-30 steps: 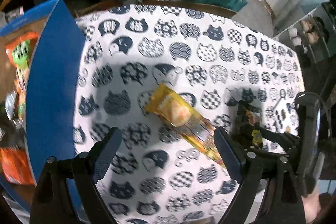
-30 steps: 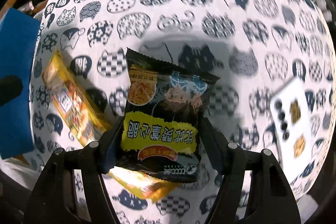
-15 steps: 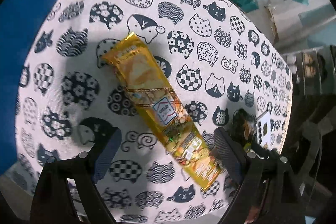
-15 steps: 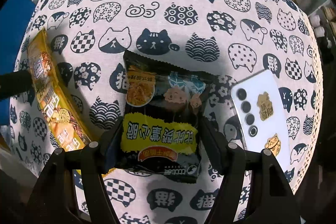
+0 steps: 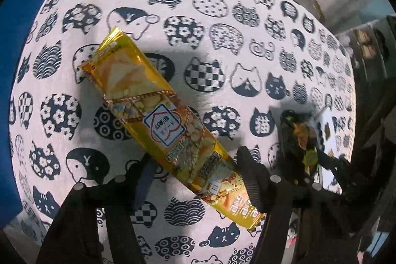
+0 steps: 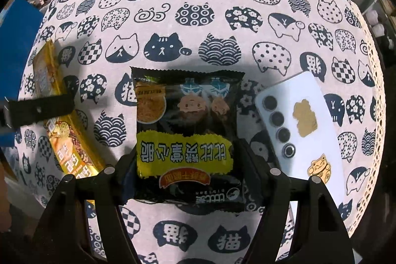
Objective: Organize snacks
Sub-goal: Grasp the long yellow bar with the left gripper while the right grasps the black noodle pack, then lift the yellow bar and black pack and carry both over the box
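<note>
right wrist view showed the right gripper (image 6: 190, 177) clenched on one black snack bag (image 6: 186, 137) at lower centre, fingers pressed against both its sides. one white phone (image 6: 309, 125) lay just right of it. left wrist view had the left gripper (image 5: 198, 177) spread wide, straddling the lower end of one yellow snack pack (image 5: 160, 120) lying diagonally on the cat-print tablecloth (image 5: 222, 16), grip not closed.

Snack packs: two — one long yellow pack (image 5: 163, 120), one black pack (image 6: 188, 140). Phones: one, white (image 6: 309, 125). Tools: two. Blue boxes: one (image 5: 14, 16).
</note>
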Demonstrator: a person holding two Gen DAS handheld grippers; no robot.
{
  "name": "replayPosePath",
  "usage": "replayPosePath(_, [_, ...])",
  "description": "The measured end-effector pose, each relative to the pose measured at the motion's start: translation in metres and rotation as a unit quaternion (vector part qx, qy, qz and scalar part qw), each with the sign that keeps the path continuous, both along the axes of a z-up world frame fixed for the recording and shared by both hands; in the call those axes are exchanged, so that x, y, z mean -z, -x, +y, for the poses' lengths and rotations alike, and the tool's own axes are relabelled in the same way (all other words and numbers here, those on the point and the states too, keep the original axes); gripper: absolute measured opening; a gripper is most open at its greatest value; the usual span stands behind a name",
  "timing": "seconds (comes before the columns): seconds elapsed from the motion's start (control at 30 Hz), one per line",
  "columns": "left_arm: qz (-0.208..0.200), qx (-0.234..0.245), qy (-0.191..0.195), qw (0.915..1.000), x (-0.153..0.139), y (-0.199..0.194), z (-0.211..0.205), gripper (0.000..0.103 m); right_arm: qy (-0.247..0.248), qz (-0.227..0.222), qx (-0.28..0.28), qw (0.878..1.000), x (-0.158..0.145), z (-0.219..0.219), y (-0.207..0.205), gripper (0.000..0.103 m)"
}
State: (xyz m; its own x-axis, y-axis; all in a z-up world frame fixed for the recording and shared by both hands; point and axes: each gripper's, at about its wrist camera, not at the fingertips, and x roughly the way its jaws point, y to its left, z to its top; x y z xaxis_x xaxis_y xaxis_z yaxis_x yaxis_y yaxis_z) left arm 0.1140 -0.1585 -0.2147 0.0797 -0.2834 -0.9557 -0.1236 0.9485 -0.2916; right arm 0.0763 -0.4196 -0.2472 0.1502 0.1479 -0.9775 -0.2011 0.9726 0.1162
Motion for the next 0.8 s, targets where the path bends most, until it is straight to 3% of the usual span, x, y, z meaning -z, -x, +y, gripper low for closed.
replayPosePath(0.2, [-0.018, 0.034, -0.002, 0.9992, -0.009, 0.002, 0.002, 0.041, 0.004, -0.003, -0.005, 1.0, -0.001, 0.003, -0.005, 0.063])
replayPosePath(0.33, [-0.026, 0.061, -0.013, 0.9977, -0.014, 0.003, 0.003, 0.033, 0.006, -0.006, -0.013, 1.0, -0.022, 0.027, -0.001, 0.059])
replayPosePath(0.4, [-0.03, 0.074, -0.019, 0.9966, -0.015, 0.005, 0.001, 0.032, 0.026, 0.01, -0.007, 1.0, -0.03, 0.044, 0.003, 0.058])
replayPosePath(0.6, [-0.054, 0.104, -0.048, 0.992, -0.023, 0.013, 0.004, 0.032, 0.031, -0.003, -0.012, 0.999, -0.047, 0.07, 0.004, 0.058])
replayPosePath(0.8, [-0.101, 0.124, -0.074, 0.9844, -0.048, 0.019, 0.01, 0.032, 0.029, -0.02, -0.015, 0.999, -0.072, 0.081, 0.004, 0.058])
